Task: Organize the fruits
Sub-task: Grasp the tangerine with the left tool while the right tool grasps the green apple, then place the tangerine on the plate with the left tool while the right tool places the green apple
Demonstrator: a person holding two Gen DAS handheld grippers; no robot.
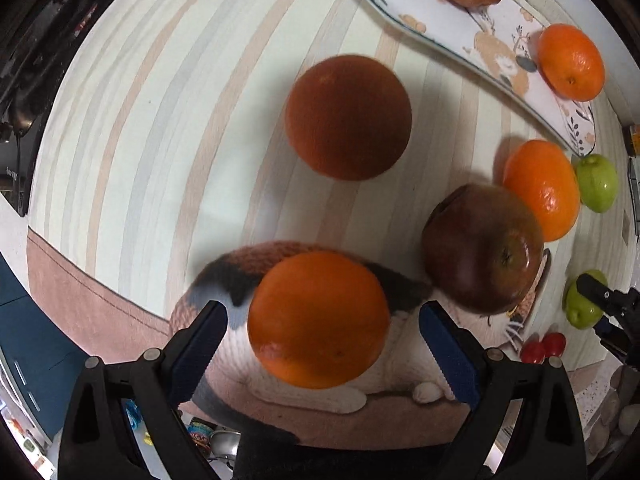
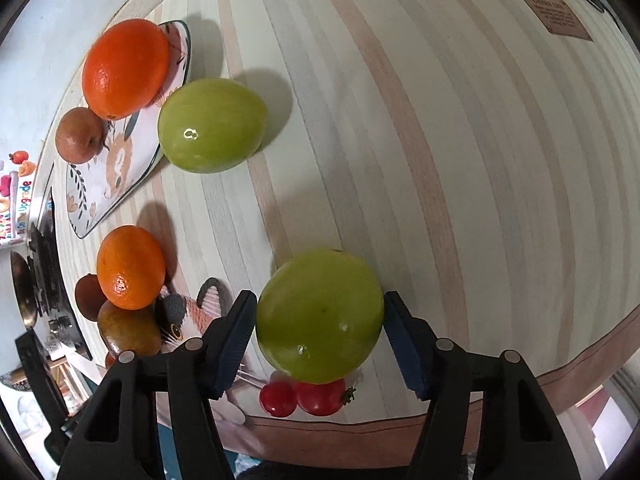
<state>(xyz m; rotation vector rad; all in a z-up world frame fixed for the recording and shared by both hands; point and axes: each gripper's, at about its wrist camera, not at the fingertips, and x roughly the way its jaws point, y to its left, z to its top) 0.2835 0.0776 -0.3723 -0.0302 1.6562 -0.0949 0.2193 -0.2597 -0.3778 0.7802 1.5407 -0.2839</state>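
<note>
- Fruit lies scattered over a striped cloth-covered table [image 2: 440, 120]. A round bright orange [image 1: 318, 320] sits between the blue-padded fingers of the left tool [image 1: 322, 344], with a gap on both sides, so that tool is spread wide and grips nothing.
- A smooth round green apple [image 2: 320, 316] sits between the fingers of the right tool [image 2: 320, 340]. The pads look just clear of its skin, and contact on either side cannot be confirmed, so this tool also reads as released.
- Two small red cherry tomatoes [image 2: 304, 398] lie just under that apple, partly hidden by it.
- A second green apple [image 2: 212, 125] rests near the rim of a white oblong plate with leaf and animal print [image 2: 100, 184].
- On the plate sit a glossy orange tangerine [image 2: 126, 68] and a brownish russet pear-like fruit [image 2: 80, 135]. In the left wrist view the top edge cuts off the plate.
- A dark shaded orange sphere [image 1: 348, 117] lies alone on the table ahead of the left tool.
- A dark red-brown apple [image 1: 482, 248] touches another bright tangerine [image 1: 542, 190].
- A knitted calico cat-shaped mat [image 1: 240, 280] lies under the held-between orange, mostly covered.
- A brown rectangular label [image 2: 554, 14] on the cloth bears writing too small to read.
- Colourful lettering at the left edge of the right wrist view [image 2: 22, 208] seems to read "Upgrade".
</note>
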